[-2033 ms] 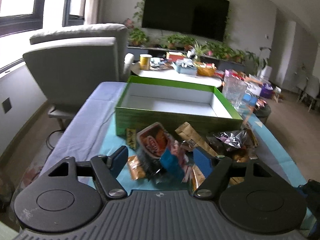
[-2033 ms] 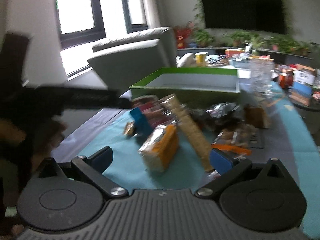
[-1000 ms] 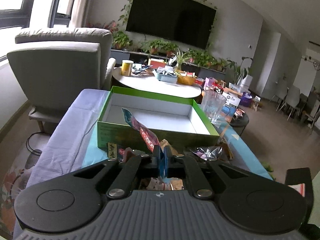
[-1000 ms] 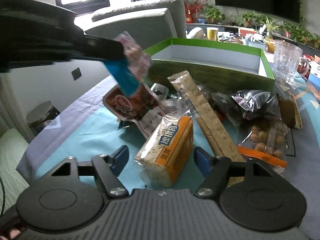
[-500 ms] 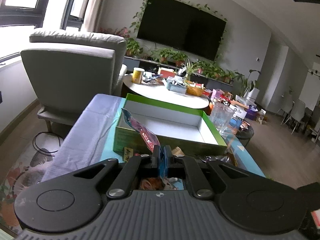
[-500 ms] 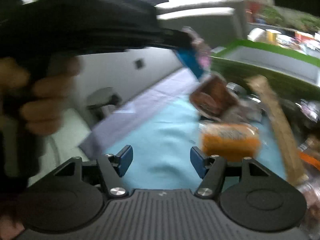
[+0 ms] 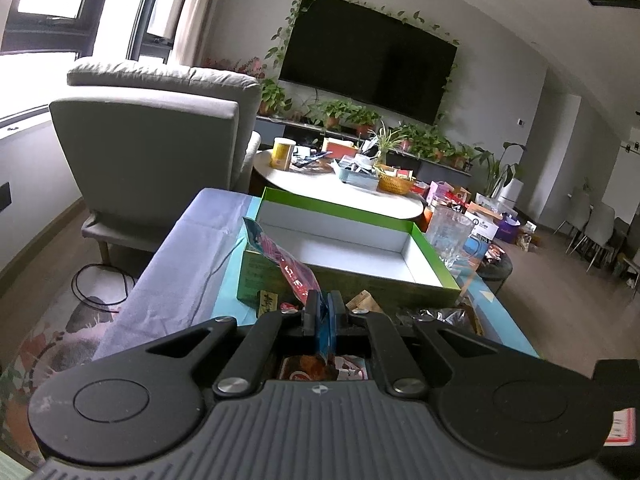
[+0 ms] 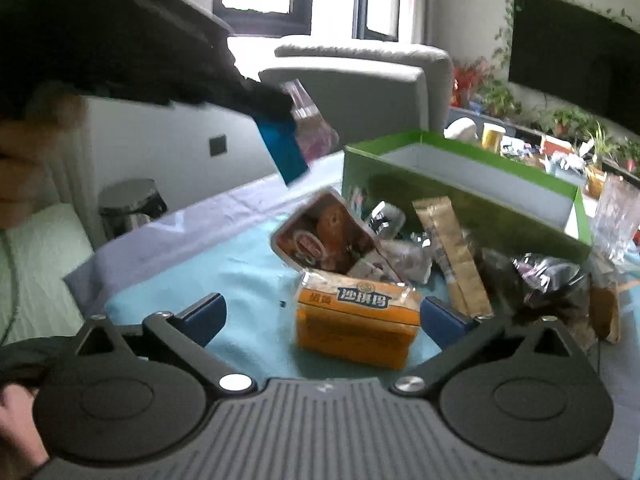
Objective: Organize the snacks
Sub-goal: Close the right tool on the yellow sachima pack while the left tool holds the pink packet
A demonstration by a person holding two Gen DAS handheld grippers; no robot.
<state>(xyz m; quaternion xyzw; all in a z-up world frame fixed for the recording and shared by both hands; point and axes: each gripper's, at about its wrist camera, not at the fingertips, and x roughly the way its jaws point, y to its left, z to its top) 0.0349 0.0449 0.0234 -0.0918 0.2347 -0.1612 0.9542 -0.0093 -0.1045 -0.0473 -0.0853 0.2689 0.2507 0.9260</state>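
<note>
The left gripper [image 7: 324, 312], still clamped on the pink snack packet [image 7: 280, 258], had risen nearer the green box [image 7: 352, 280]. The right gripper [image 8: 322, 316], jaws apart, had steadied over the orange biscuit pack [image 8: 356, 320] (mid-cloth) on the teal tablecloth [image 8: 224, 276]; an armchair [image 7: 152, 148] and television [image 7: 368, 56] stood behind.

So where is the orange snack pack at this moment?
In the right wrist view, the orange snack pack lies on the teal cloth between the open right gripper's fingers, just in front of the brown cake packet.
</note>
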